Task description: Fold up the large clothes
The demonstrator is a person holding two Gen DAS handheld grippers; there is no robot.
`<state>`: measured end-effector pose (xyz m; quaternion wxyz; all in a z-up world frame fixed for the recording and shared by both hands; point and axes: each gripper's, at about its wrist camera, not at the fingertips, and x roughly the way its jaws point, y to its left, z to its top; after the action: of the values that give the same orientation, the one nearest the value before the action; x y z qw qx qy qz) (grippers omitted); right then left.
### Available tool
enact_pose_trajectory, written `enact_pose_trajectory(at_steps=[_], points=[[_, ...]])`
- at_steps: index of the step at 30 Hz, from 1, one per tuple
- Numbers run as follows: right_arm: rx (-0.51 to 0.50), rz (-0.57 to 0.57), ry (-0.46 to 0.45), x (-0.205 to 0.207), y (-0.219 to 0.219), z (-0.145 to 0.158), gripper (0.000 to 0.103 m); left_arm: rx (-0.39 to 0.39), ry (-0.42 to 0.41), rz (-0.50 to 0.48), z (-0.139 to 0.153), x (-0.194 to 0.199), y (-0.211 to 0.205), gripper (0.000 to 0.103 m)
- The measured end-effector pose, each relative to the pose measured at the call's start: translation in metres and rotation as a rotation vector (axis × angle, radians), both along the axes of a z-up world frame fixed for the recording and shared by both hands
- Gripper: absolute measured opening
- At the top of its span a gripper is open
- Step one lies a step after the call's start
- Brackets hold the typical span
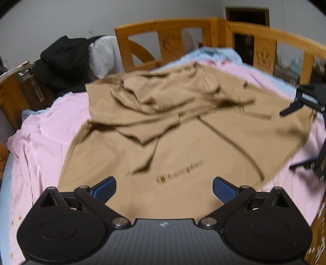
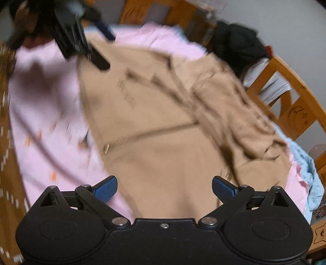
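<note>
Cloth dominates — a soft tan hoodie [image 1: 173, 130] sprawls on the pink sheet [image 1: 46, 130], its upper half rumpled into folds, zipper ribbed. Printed lettering is smeared by blur. Left gripper [image 1: 164, 188] and right gripper [image 2: 164, 188] both gape wide, holding nothing — blue pads ridged.

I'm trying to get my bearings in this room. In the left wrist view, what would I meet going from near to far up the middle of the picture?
Open left gripper → tan hoodie → pink sheet → blue sheet → wooden bed rail → grey wall.
</note>
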<state>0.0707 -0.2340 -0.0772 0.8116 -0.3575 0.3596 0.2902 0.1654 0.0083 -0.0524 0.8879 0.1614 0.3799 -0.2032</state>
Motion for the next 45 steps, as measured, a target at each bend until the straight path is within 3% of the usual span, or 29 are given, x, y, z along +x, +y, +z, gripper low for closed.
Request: enact_pose_trajectory(at_steps=[6, 10, 30, 33, 36, 38, 45], points=[[-0.095, 0.003, -0.025, -0.023, -0.010, -0.020, 0.093, 0.004, 0.042, -0.100, -0.008, -0.014, -0.008, 0.102], [-0.099, -0.007, -0.059, -0.022, -0.015, -0.017, 0.079, 0.022, 0.045, -0.151, -0.013, -0.020, -0.019, 0.102], [-0.076, -0.052, -0.057, -0.020, -0.031, -0.018, 0.078, 0.047, 0.114, -0.204, -0.022, -0.021, -0.038, 0.102], [-0.006, -0.111, -0.008, -0.014, -0.039, -0.012, 0.062, 0.053, 0.106, -0.217, -0.022, -0.022, -0.041, 0.102], [0.041, -0.149, 0.021, -0.011, -0.043, -0.005, 0.040, 0.068, 0.080, -0.230, -0.021, -0.023, -0.043, 0.102], [0.053, -0.138, 0.020, -0.012, -0.040, 0.001, 0.019, 0.076, 0.068, -0.233, -0.020, -0.023, -0.045, 0.102], [0.146, -0.186, -0.023, 0.004, -0.038, 0.035, 0.011, 0.118, 0.040, -0.236, -0.021, -0.020, -0.050, 0.102]])
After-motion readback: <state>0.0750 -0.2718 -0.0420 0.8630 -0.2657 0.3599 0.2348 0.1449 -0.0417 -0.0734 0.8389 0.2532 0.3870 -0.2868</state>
